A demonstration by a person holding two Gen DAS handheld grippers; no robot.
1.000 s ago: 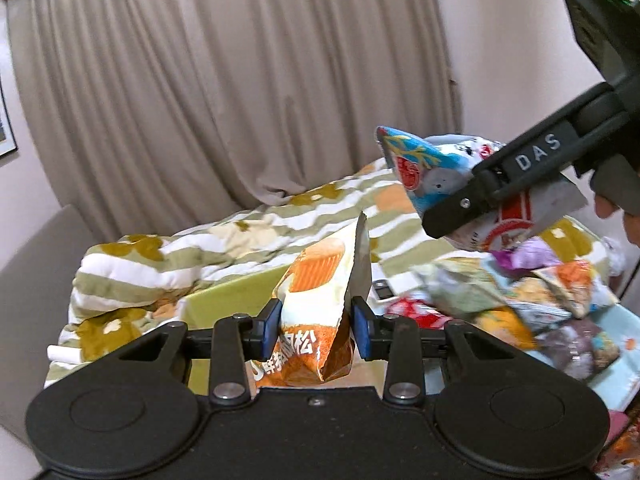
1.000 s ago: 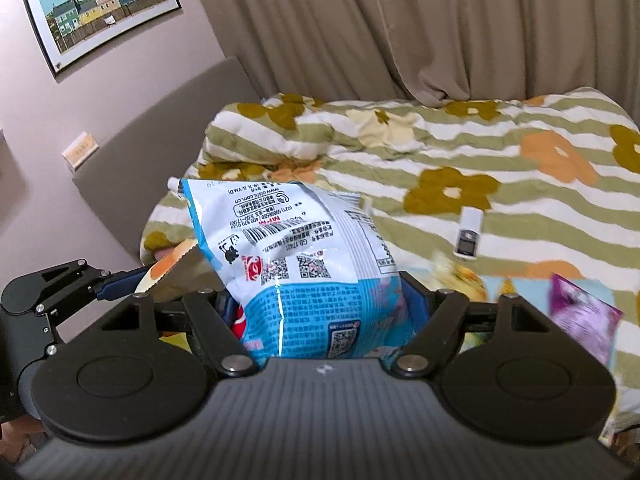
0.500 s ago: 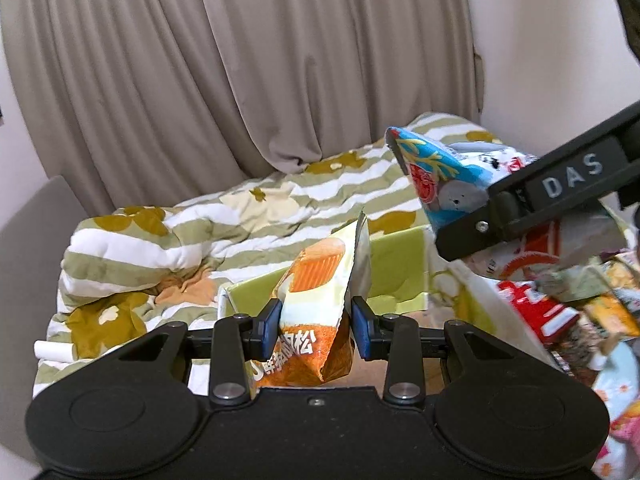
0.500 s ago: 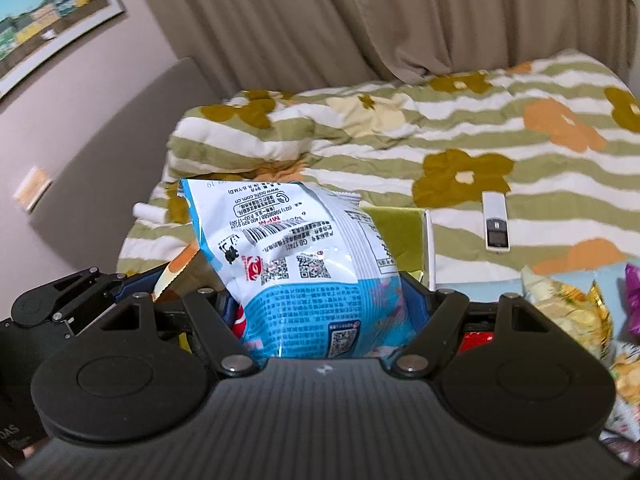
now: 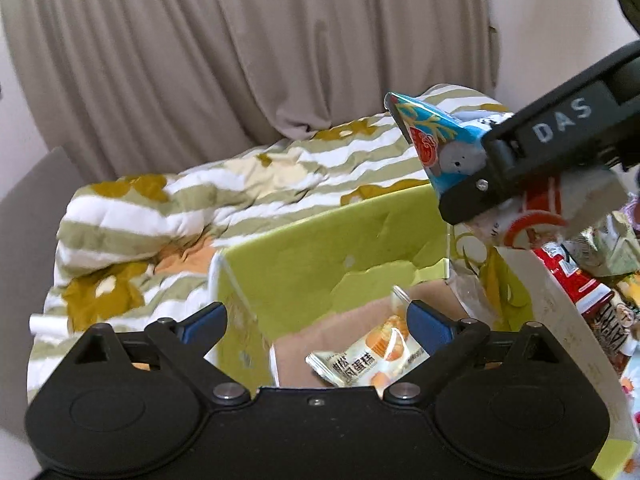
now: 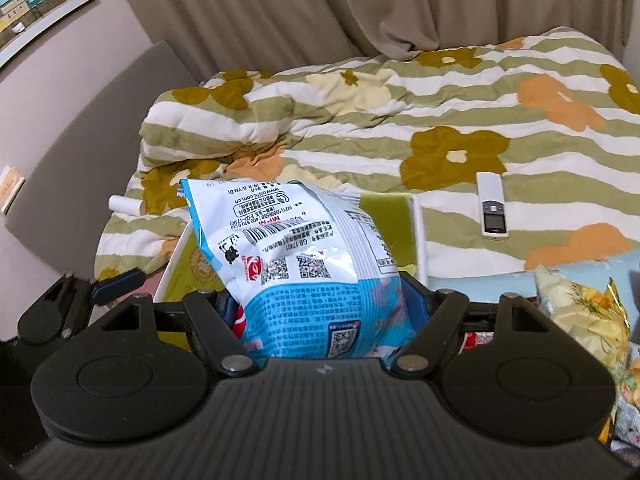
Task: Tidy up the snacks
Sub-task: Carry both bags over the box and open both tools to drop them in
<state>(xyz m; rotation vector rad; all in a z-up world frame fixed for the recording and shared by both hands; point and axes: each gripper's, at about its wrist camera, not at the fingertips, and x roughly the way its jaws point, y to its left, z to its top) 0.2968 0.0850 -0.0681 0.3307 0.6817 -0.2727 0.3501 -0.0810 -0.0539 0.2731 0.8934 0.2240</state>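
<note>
The step in hand is dropping snacks into the green box (image 5: 332, 256) that sits on the striped quilt (image 5: 168, 216). The left gripper (image 5: 316, 326) hangs over the box with its jaws spread wide; they have just been opening, and nothing is pressed between the blue pads (image 5: 426, 326). The small cake packet (image 5: 368, 360) lies loose below and slightly right of the gripper's centre, on the brown floor of the box, clear of both pads. To the right, the right gripper (image 6: 320, 312) is clamped on the blue-and-white chip bag (image 6: 304, 264), which stands up between its fingers, above the right side of the box. The next move probably calls for bringing that bag fully over the opening, then releasing it so that it falls beside the packet. More loose snacks (image 5: 588, 288) lie further right.
</note>
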